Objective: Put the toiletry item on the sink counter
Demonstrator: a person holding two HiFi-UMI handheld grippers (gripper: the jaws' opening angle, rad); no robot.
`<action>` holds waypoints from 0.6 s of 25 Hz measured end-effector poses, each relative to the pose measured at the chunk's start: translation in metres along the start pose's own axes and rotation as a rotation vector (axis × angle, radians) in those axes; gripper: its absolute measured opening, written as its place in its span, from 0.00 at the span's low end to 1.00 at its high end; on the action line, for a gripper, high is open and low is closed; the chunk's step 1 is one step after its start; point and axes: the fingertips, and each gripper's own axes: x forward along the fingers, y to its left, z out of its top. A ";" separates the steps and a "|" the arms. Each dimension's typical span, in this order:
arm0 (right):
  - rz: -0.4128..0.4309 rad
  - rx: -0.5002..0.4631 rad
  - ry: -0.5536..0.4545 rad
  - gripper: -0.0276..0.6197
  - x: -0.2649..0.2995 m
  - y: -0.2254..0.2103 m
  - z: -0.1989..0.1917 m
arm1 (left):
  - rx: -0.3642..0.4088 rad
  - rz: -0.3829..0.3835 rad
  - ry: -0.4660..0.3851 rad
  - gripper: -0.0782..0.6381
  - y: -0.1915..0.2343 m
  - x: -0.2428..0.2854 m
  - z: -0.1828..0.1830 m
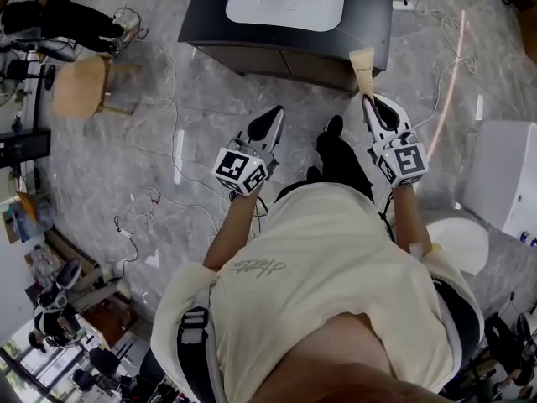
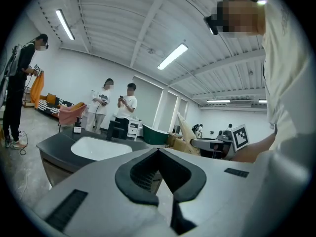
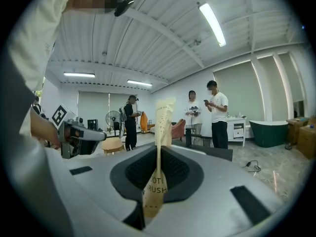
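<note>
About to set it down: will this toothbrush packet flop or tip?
The toothbrush packet looks thin in the right gripper, so probably light. It stands straight beyond the jaws, so likely stiff. On end, it may tip.

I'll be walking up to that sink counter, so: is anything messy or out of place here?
Loose cables trail across the floor before and beside the sink counter, a likely trip hazard. The toothbrush packet sits straight in the right hand-held gripper.

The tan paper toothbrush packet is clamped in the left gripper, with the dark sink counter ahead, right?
No: the tan paper toothbrush packet sits clamped in the right gripper, as the right gripper view shows. The left gripper is shut and empty. The dark sink counter is indeed ahead.
</note>
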 end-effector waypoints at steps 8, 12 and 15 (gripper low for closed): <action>-0.019 0.019 -0.035 0.08 0.063 -0.097 0.038 | 0.066 0.003 -0.036 0.11 0.037 0.099 0.079; -0.018 0.010 -0.039 0.08 0.093 -0.146 0.045 | 0.083 -0.005 -0.027 0.11 0.051 0.150 0.095; -0.016 0.018 -0.032 0.08 0.111 -0.176 0.044 | 0.069 0.000 -0.060 0.11 0.059 0.183 0.107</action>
